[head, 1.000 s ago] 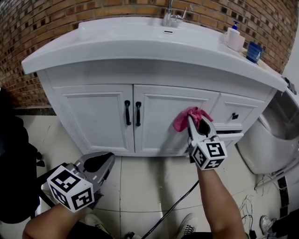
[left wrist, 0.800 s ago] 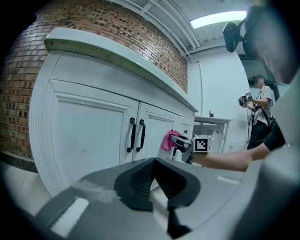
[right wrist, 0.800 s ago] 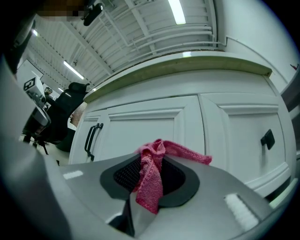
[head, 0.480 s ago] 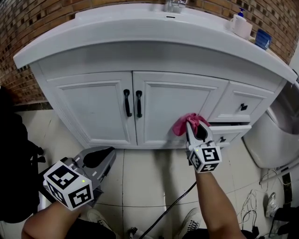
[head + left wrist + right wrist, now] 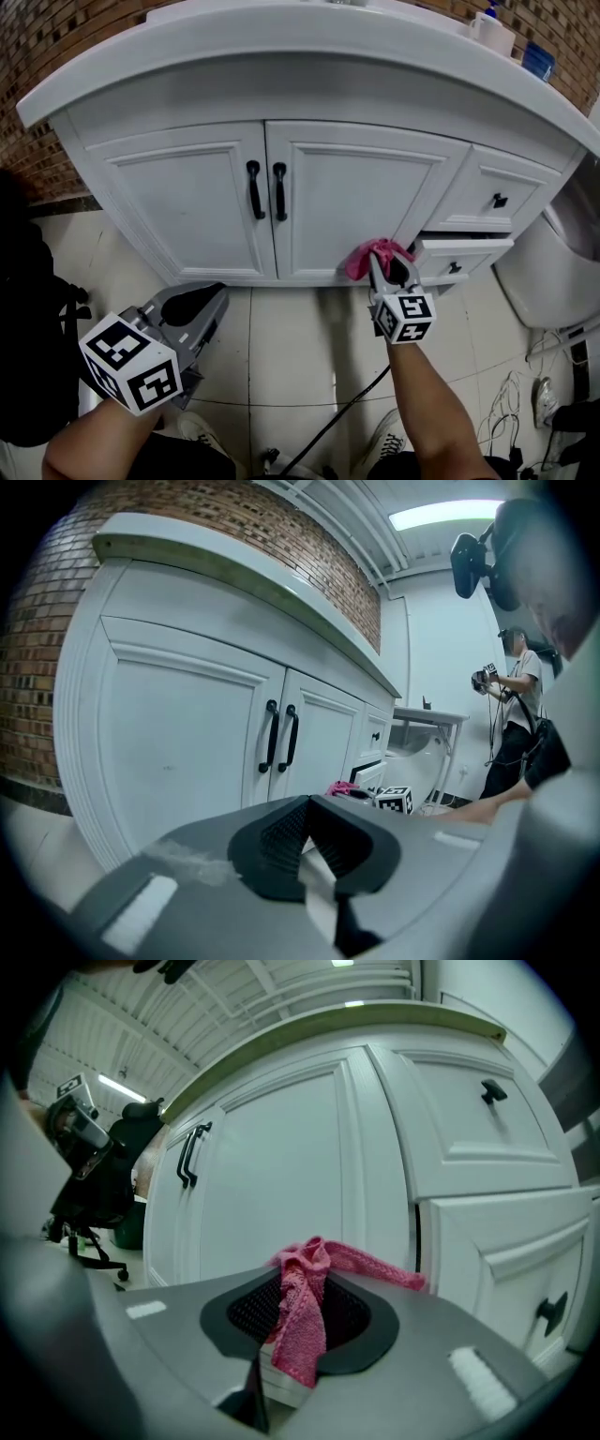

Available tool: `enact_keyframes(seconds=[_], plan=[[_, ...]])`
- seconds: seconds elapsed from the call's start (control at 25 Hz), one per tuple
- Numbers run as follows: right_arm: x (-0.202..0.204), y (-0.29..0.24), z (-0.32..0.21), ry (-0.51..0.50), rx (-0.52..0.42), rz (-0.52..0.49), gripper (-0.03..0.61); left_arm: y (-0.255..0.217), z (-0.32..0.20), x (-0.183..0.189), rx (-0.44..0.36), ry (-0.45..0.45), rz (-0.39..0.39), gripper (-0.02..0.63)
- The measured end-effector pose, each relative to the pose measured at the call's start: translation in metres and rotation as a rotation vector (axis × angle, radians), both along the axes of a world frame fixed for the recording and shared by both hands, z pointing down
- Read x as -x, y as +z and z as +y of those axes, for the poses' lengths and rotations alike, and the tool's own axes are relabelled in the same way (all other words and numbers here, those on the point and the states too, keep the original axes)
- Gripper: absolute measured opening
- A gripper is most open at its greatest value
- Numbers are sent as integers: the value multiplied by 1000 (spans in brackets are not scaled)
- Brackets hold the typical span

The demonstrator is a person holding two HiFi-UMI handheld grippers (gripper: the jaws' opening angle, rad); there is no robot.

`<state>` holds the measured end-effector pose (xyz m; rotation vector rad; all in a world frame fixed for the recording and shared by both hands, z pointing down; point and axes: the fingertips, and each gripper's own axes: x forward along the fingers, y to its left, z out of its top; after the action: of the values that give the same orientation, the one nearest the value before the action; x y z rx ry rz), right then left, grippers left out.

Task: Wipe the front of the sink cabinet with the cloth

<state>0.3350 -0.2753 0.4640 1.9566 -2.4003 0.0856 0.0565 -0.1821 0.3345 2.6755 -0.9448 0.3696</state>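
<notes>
Two grippers are working low down. The right gripper (image 5: 382, 267) is clamping the pink cloth (image 5: 366, 255) tight between its jaws, holding it at the foot of the sink cabinet (image 5: 342, 197), at 9 o'clock from the partly open drawer (image 5: 464, 253). The left gripper (image 5: 208, 298), jaws together on nothing, is hanging at 8 o'clock from the cloth, above the floor (image 5: 300, 347).

The left tongs (image 5: 211, 305) and right tongs (image 5: 384, 265) are moulded in grey and lined with black ribbed pads (image 5: 279, 841); each is fitted with a white cube (image 5: 131, 366) printed with black square markers.
</notes>
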Motion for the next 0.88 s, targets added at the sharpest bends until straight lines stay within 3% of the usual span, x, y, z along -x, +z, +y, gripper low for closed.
enact_keyframes(seconds=[0.44,0.88], plan=[[-3,74,-1,15,186,-13,103,5,-4,-1,15,0,2,6],[-4,110,-3,51,296,-27,103,4,-7,6,14,-15,4,6]])
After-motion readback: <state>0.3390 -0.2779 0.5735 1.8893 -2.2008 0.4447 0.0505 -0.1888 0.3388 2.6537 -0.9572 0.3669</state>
